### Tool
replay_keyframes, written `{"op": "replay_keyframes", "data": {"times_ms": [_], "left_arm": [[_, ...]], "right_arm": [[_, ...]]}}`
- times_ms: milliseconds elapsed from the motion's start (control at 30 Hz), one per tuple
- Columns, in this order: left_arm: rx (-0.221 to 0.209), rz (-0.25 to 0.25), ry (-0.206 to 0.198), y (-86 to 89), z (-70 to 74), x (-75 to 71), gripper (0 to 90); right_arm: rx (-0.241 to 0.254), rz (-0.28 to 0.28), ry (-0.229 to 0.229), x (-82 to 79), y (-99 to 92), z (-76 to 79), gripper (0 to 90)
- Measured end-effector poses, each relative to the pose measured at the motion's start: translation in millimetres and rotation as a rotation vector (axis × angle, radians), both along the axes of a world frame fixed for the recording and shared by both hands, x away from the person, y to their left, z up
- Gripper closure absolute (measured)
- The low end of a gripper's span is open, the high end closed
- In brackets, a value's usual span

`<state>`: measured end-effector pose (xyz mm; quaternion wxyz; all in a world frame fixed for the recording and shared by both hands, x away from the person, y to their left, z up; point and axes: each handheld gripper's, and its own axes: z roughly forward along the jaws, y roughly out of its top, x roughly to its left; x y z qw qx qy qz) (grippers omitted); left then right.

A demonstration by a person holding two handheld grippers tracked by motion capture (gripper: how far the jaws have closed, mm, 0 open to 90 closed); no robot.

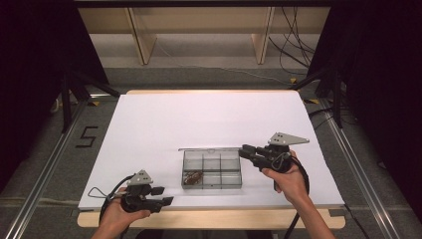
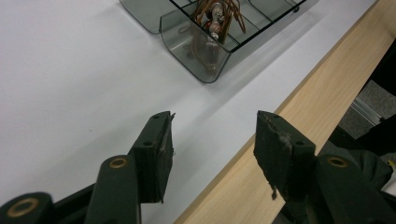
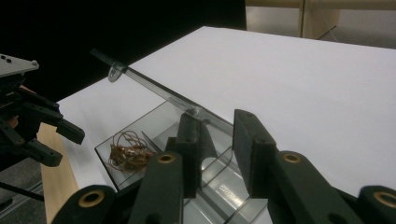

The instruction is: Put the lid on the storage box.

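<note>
1. Between my right gripper's [image 3: 217, 154] black fingers [image 3: 252, 154] I see the raised clear plastic lid [image 3: 154, 86] of the smoky transparent compartment box [image 1: 212, 170]; the jaws stand partly apart around the lid's edge near its hinge end, and I cannot tell whether the pads press on it.
2. Below and left of those fingers, a tangle of thin brown wire [image 3: 128, 151] lies in a corner compartment of the box.
3. Ahead of my left gripper's [image 2: 212, 140] fingers [image 2: 156, 144], the same box corner with the wire sits on the white table sheet [image 2: 70, 93], well apart from them.
4. My left jaws stand wide apart with nothing between them, hovering over the sheet's near edge and the light wooden table rim [image 2: 280, 140].
</note>
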<state>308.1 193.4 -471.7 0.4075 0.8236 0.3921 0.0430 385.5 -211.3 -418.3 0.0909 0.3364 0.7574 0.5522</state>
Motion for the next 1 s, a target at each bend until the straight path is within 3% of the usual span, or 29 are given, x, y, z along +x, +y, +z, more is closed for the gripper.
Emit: {"op": "replay_keyframes", "data": {"times_ms": [67,167,233,333,367,400,500,533,567,600,633,667,733,767,800,833,867,933,1000], "left_arm": [[0.000,0.001,0.000,0.7,-0.3,-1.0,46.4],[0.002,0.004,-0.001,1.6,-0.3,-2.4,46.2],[-0.002,0.004,0.001,1.5,-0.4,-3.3,46.0],[0.013,0.010,0.007,2.2,-1.3,-4.0,45.3],[-0.004,0.016,0.010,1.7,-1.6,-5.0,44.6],[-0.008,0.019,0.009,1.5,-1.7,-5.5,43.2],[0.018,0.003,-0.002,4.8,-1.7,-5.0,42.5],[0.015,0.006,-0.001,4.9,-2.0,-5.2,42.4],[0.016,0.008,-0.002,5.3,-2.1,-5.4,42.2],[0.004,0.020,-0.001,4.6,-2.2,-6.3,41.6],[0.004,0.026,0.006,5.1,-2.9,-6.0,41.2],[0.003,0.034,0.004,5.0,-3.2,-6.3,40.5],[-0.001,0.038,0.007,5.2,-2.8,-7.5,39.2],[0.014,0.020,-0.001,6.7,-2.8,-6.9,38.6],[-0.011,0.045,0.010,4.8,-4.3,-7.9,37.9],[-0.006,0.042,0.004,5.0,-4.3,-8.2,37.4],[-0.002,0.037,0.003,5.4,-4.6,-8.1,36.8],[0.005,0.039,0.007,5.7,-4.9,-8.4,36.1],[0.025,0.026,0.010,8.3,-5.3,-7.3,35.3]], "right_arm": [[0.000,-0.002,0.024,-3.0,0.6,-0.8,73.2],[-0.003,-0.003,0.003,-2.8,-0.1,-2.1,73.2],[0.001,0.004,0.030,-5.1,0.2,-2.5,73.2],[-0.008,0.003,0.022,-7.3,-0.4,-4.6,73.2],[-0.009,0.006,0.036,-8.6,-0.5,-4.6,73.2],[-0.006,0.011,0.014,-8.1,-0.6,-6.3,73.2],[-0.002,0.005,0.033,-11.1,-0.2,-7.5,73.2],[-0.026,0.010,0.007,-10.1,-2.1,-7.7,73.2],[-0.008,0.008,0.040,-12.5,-0.7,-7.9,73.2],[-0.005,0.010,0.045,-13.3,-0.6,-8.1,73.2],[-0.012,0.019,0.009,-11.7,-1.4,-9.6,73.2],[-0.010,0.011,0.038,-14.5,-0.8,-9.3,73.2],[-0.021,0.017,0.015,-14.4,-1.8,-10.6,73.1],[-0.015,0.012,0.049,-17.1,-1.1,-10.5,73.1],[-0.018,0.022,0.034,-16.1,-1.6,-11.7,73.1],[-0.026,0.018,0.015,-16.1,-2.2,-12.5,73.1],[-0.024,0.011,0.054,-18.8,-1.6,-12.4,73.2],[-0.027,0.018,0.022,-17.8,-2.4,-14.2,73.1],[-0.017,0.018,0.053,-20.1,-1.8,-15.0,73.1]]}}
